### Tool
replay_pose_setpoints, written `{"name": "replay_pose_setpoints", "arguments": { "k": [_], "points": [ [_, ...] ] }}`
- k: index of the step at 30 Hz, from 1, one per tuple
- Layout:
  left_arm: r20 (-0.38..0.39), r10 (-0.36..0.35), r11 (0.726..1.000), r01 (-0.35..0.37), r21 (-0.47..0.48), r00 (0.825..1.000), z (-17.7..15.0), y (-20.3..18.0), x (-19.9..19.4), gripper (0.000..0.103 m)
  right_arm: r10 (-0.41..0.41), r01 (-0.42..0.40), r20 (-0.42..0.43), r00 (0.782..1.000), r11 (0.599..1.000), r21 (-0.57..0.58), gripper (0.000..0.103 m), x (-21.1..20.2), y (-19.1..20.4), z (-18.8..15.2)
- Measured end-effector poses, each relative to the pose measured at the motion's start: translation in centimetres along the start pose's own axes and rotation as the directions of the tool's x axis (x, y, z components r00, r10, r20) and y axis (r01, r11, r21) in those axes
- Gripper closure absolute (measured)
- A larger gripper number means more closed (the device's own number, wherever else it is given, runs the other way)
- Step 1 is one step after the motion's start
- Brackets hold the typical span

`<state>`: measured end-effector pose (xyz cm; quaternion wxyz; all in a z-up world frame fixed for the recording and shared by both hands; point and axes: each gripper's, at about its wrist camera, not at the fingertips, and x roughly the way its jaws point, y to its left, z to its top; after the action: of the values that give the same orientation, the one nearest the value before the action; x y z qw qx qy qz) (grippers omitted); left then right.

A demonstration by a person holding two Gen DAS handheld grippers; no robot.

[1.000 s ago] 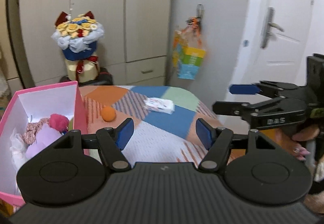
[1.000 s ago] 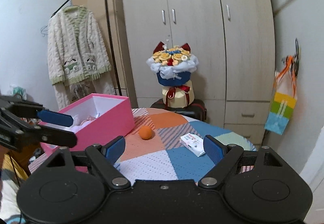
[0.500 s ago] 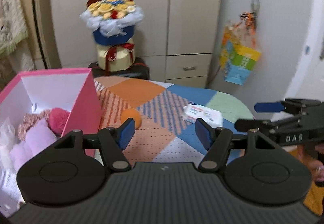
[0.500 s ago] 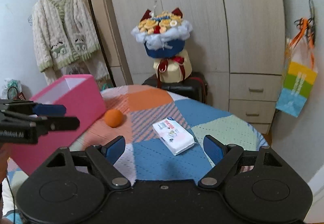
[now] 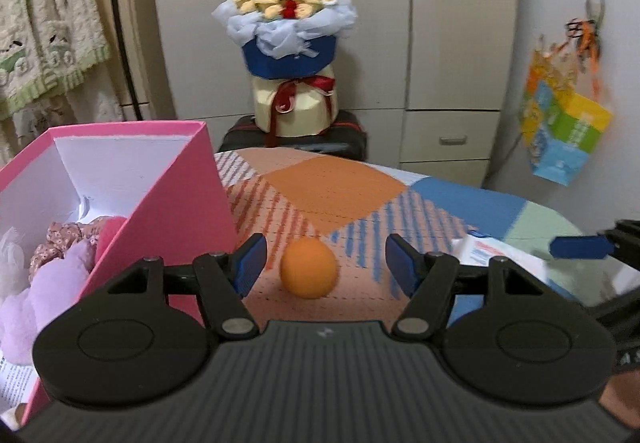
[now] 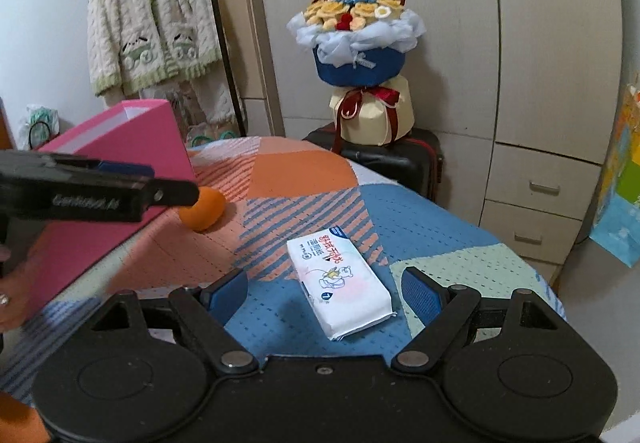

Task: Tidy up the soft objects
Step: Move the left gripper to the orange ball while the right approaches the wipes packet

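Observation:
An orange ball [image 5: 308, 268] lies on the patchwork cloth, right beside the pink box [image 5: 176, 199]. My left gripper [image 5: 326, 266] is open, its blue pads either side of the ball, not touching it. The box holds pink and lilac plush items [image 5: 56, 275]. A white tissue pack [image 6: 338, 279] lies on the blue patch. My right gripper [image 6: 324, 293] is open just in front of the pack, pads flanking its near end. The ball also shows in the right wrist view [image 6: 202, 209], partly behind the left gripper's finger [image 6: 100, 191].
A round table with a patchwork cloth [image 6: 440, 243] carries everything. Behind it a flower bouquet [image 5: 286, 43] stands on a black case [image 6: 400, 159] before wardrobe doors. A knitted cardigan [image 6: 148, 15] hangs at the left. A colourful bag [image 5: 564, 123] hangs at the right.
Both grippers have moved forward and down toward the table. The left one has swung to line up with the orange ball; the right one has closed in on the tissue pack. Both stay open.

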<state>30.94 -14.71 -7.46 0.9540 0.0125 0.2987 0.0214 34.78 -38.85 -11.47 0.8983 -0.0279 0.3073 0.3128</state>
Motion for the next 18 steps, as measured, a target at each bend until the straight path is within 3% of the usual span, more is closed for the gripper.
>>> {"name": "replay_pose_setpoints", "arguments": {
  "k": [5,8,14,17,18],
  "points": [
    [-0.023,0.027,1.0,-0.027,0.008,0.999,-0.6,-0.6,1.7,0.038,0.001,-0.001,-0.027,1.0,1.0,0.004,0.016,1.5,-0.6,-0.1],
    [0.011,0.045,0.999,-0.045,0.018,0.999,-1.6,-0.8,2.1,0.04,0.014,-0.012,-0.072,0.997,1.0,0.027,0.016,2.5,-1.2,-0.1],
    [0.028,0.086,0.996,-0.086,0.03,0.996,-2.2,-0.8,3.0,0.04,0.024,-0.023,-0.065,0.998,1.0,0.007,0.018,3.1,-1.2,0.2],
    [0.022,0.103,0.995,-0.103,0.016,0.994,-2.3,-0.6,3.5,0.043,-0.003,0.002,-0.056,0.998,1.0,-0.017,0.04,3.1,-0.9,0.1],
    [0.018,0.104,0.994,-0.104,0.019,0.994,-2.4,-0.5,3.7,0.052,-0.006,0.005,-0.056,0.998,1.0,-0.024,0.045,3.0,-0.8,0.1]
  ]
}}
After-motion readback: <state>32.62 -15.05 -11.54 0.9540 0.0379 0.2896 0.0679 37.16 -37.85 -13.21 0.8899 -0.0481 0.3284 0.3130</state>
